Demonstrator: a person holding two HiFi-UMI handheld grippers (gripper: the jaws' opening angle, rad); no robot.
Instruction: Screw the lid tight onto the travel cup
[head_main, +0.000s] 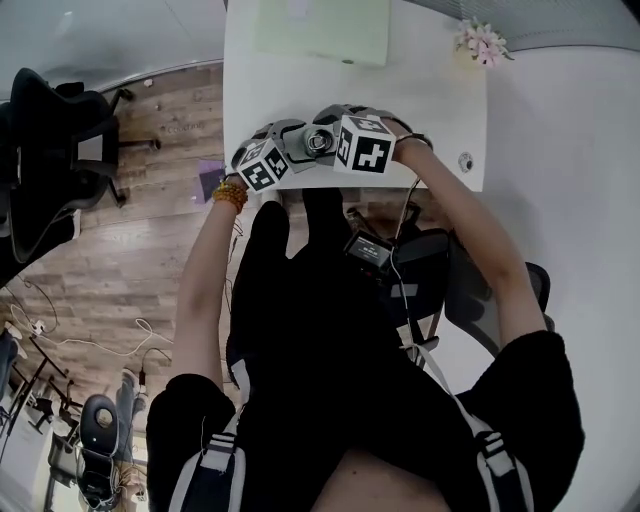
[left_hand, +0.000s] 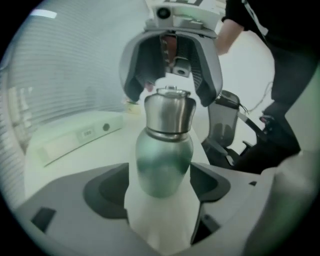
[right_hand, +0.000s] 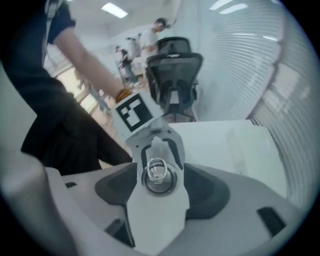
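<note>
Left gripper (left_hand: 163, 184) jaws clamp the steel travel cup (left_hand: 164, 157); right gripper (right_hand: 160, 181) jaws released, straddling its lid (right_hand: 158, 175) from 12 o'clock.

Both forearms, left (head_main: 205, 270) and right (head_main: 470, 225), reach forward to the table's (head_main: 440, 150) near edge, where the grippers face each other. The left gripper (left_hand: 161, 185) clamps the cup (left_hand: 164, 150) by its body. The right gripper (right_hand: 159, 177) flanks the lid (left_hand: 170, 110), its jaws apart and not touching.

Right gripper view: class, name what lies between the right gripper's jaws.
The lid, ring on top, lies between the jaws, which stand open and clear of its sides. The right gripper view shows this from above.
</note>
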